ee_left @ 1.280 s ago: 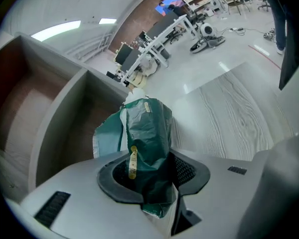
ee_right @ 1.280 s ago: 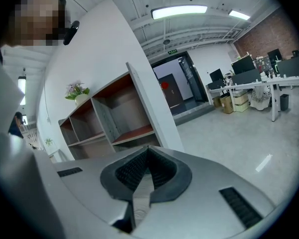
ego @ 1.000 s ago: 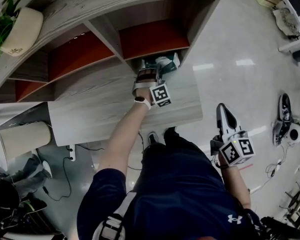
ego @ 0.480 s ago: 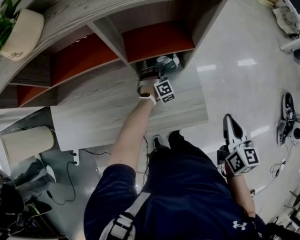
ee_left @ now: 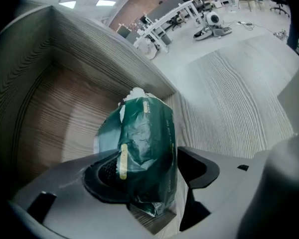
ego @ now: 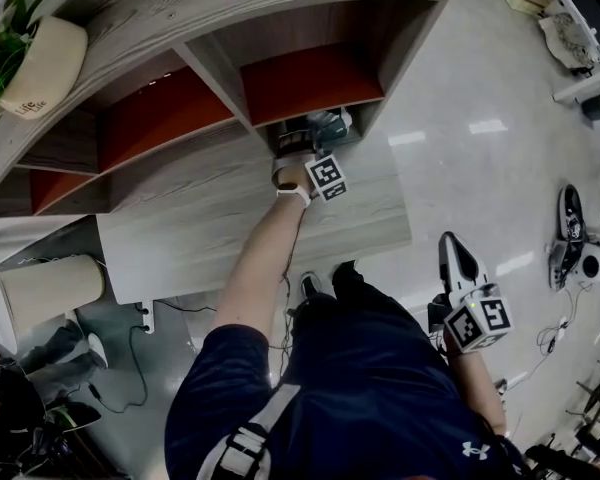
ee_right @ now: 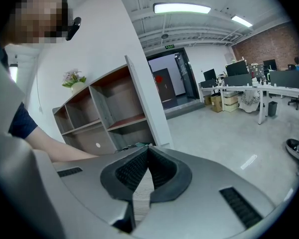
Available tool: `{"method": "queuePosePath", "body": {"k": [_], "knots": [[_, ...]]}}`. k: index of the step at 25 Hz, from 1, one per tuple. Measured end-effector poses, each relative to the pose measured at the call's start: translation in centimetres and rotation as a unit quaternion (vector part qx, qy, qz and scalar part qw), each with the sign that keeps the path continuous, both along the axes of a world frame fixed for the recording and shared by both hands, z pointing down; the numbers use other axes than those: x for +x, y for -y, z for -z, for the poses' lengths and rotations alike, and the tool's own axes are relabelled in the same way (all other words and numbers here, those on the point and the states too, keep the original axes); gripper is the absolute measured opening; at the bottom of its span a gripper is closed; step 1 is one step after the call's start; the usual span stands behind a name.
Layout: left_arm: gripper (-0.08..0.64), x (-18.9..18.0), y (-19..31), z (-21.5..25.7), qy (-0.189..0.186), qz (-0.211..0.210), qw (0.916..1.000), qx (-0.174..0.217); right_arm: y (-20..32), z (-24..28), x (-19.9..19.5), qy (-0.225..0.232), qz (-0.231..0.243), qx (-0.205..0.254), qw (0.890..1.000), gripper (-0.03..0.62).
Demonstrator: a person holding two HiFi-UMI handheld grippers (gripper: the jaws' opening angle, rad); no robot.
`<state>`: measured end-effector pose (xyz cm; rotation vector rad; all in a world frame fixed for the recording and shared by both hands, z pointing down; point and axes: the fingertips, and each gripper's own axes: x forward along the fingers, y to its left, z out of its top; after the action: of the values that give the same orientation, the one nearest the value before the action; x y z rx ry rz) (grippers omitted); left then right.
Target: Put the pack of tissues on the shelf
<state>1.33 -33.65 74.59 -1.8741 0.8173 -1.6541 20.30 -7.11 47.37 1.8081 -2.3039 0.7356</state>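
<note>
Between matt plastic fingers (ee_left: pixel 65 188), the pack of tissues (ee_left: pixel 145 143) was glossy crinkled film; the shelf (ee_left: pixel 45 118) beyond them was matt grained wood.

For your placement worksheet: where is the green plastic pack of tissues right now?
The green pack sits centre in the left gripper view, inside the wooden shelf compartment, between the left tongs, whose jaws are opening.

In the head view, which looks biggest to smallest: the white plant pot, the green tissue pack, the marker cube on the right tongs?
1. White plant pot.
2. Marker cube, though it is nearer the camera.
3. Green tissue pack, partly hidden.
</note>
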Motion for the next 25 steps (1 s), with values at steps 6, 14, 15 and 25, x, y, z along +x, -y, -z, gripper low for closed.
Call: {"method": "queuePosePath", "body": {"k": [6,14,15,25], "knots": [[0.371,-0.1,-0.4,2.9,-0.032,0.008,0.9992,0.024,0.2,0.3,-1.2,0.009,0.011,0.008,1.0,0.009],[0.373,-1.1,-2.8,7.2,-0.075,0.008,0.996,0.047,0.7,1.3,-3.7,0.024,0.033,0.026,0.999,0.009],[0.373,-1.5,-3.3,7.9,-0.079,0.008,0.9955,0.05,0.7,1.3,-4.1,0.027,0.037,0.028,0.999,0.009],[0.368,-2.5,-9.3,18.8,-0.177,0.013,0.981,0.08,1.4,2.7,-6.2,0.054,0.056,0.054,0.995,0.009]]}}
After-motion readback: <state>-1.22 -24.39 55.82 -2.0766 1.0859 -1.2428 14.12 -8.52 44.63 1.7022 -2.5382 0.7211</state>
